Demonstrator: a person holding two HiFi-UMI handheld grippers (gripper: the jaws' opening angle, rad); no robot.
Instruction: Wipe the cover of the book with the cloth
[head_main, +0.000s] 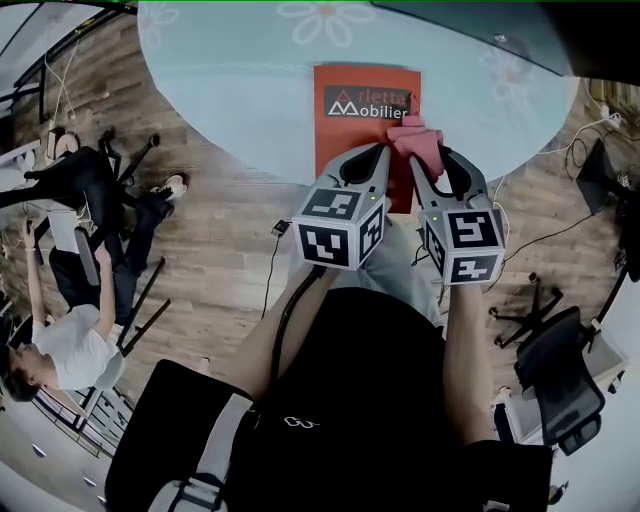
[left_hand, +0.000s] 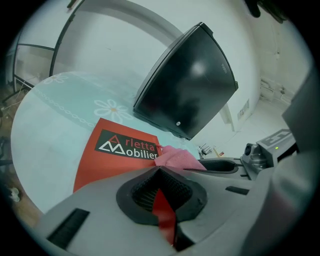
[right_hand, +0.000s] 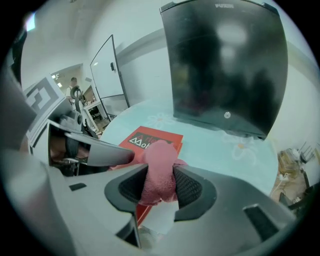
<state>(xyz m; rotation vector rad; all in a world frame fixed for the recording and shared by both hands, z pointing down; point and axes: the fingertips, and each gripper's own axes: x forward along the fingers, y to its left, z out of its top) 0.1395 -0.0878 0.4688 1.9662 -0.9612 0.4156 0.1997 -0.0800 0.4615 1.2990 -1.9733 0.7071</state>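
A red book (head_main: 365, 85) with a black title band lies on the round table (head_main: 230, 90) under a pale blue cloth cover, its near end at the table's edge. My right gripper (head_main: 432, 150) is shut on a pink cloth (head_main: 415, 138), bunched over the book's right near part. In the right gripper view the cloth (right_hand: 159, 165) fills the jaws (right_hand: 159, 182), with the book (right_hand: 150, 137) just beyond. My left gripper (head_main: 378, 150) is shut over the book's near end, and red shows through the slit behind its tips (left_hand: 160, 172). The cloth (left_hand: 177, 157) sits right of it on the book (left_hand: 115, 150).
A large dark monitor (left_hand: 187, 82) stands on the table behind the book, also in the right gripper view (right_hand: 225, 65). A seated person (head_main: 60, 350), office chairs (head_main: 560, 370) and cables (head_main: 272, 260) are on the wooden floor around the table.
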